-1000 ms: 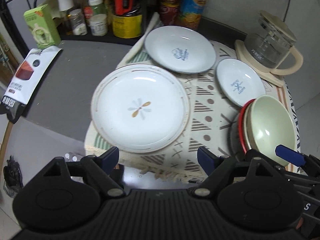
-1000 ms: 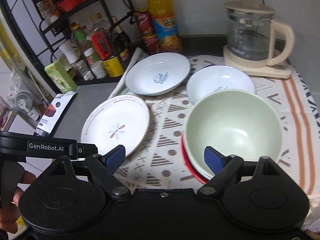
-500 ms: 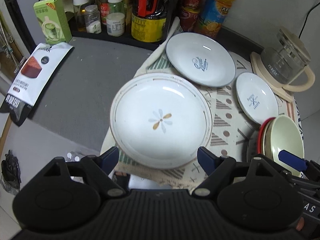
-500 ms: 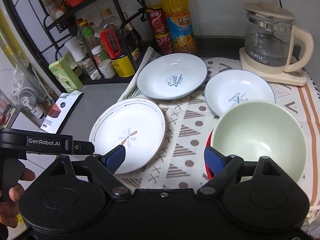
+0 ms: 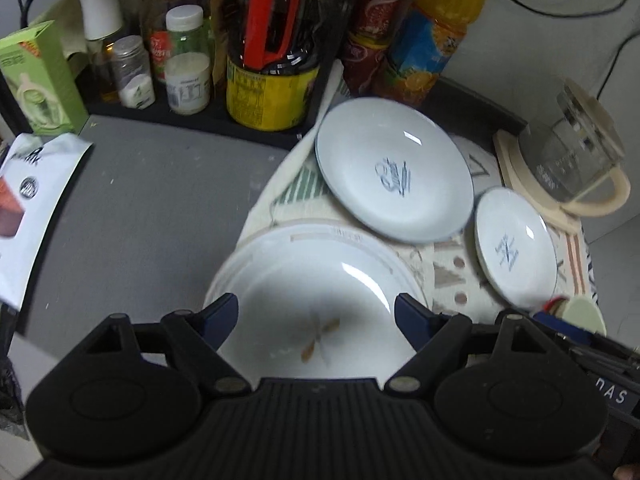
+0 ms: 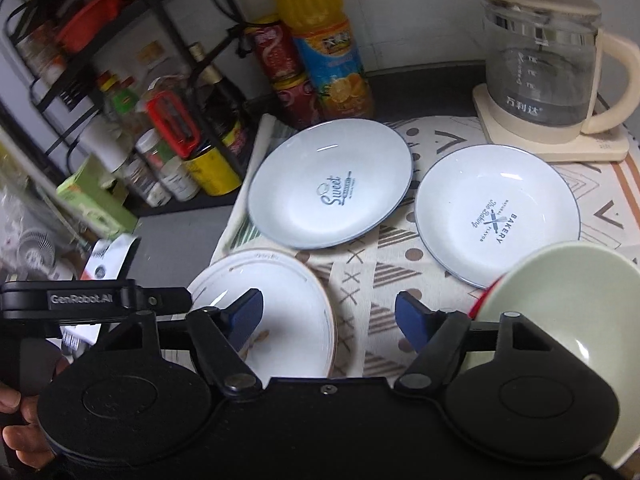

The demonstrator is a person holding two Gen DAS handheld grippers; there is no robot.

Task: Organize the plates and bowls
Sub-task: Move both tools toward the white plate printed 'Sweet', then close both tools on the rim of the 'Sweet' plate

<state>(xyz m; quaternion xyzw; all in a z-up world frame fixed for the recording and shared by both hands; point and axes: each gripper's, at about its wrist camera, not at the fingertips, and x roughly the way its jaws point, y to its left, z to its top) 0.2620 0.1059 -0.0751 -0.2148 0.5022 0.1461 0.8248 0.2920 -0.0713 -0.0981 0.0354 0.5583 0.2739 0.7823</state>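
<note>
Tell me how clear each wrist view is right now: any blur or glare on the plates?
Left wrist: motion-smeared; flower plate soft, its motif faint, glare streaks on it and the Sweet plate. Right wrist: centre sharp, Bakery plate lettering readable; shelf bottles at left blurred; fisheye bends edges.

White wall (image 6: 420, 20), black rack (image 6: 80, 52), grey counter (image 5: 160, 200)

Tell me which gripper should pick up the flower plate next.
Left. The left gripper hangs open right over the flower plate, fingers framing it. The right gripper, jaws closing on nothing, sits over the cloth between that plate and the green bowl.
</note>
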